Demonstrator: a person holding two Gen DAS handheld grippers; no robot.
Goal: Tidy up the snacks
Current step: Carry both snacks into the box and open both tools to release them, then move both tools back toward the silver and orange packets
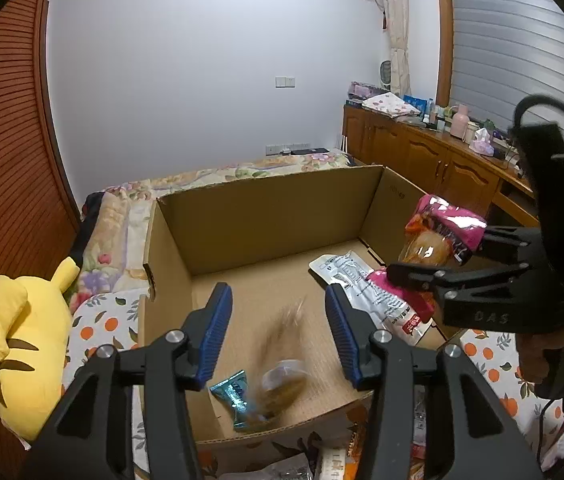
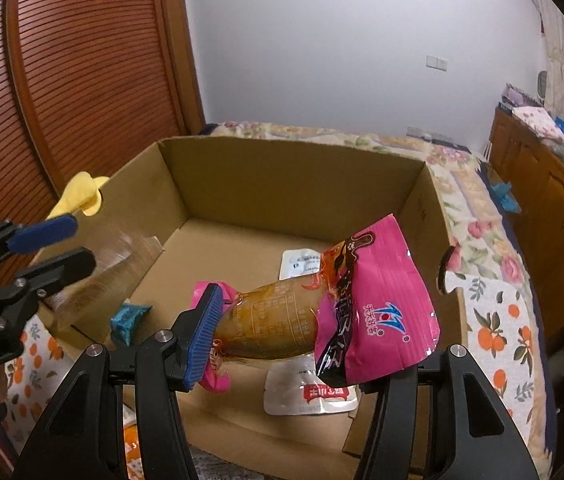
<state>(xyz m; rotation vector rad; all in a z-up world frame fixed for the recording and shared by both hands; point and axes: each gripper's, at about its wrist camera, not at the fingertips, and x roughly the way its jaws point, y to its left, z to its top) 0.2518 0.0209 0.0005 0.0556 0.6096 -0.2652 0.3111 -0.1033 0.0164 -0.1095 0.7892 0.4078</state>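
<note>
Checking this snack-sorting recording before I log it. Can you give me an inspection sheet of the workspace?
Surface: bed with orange-print sheet.
Job's things: cardboard box holds a white pouch and a teal packet; a blurred brown snack is falling in.
Clutter: more snack packets in front of the box.
Grippers: left tool open, empty; right tool shut on pink packet.
Cables: black cable on right tool.
Surroundings: yellow plush toy, wooden cabinets.

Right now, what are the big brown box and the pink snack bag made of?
The big brown box looks like cardboard: matte brown with a rough cut edge and folded corners. The pink snack bag, pinched in the right tool, looks like thin glossy plastic film: it crinkles, shines, and has a see-through part.
</note>
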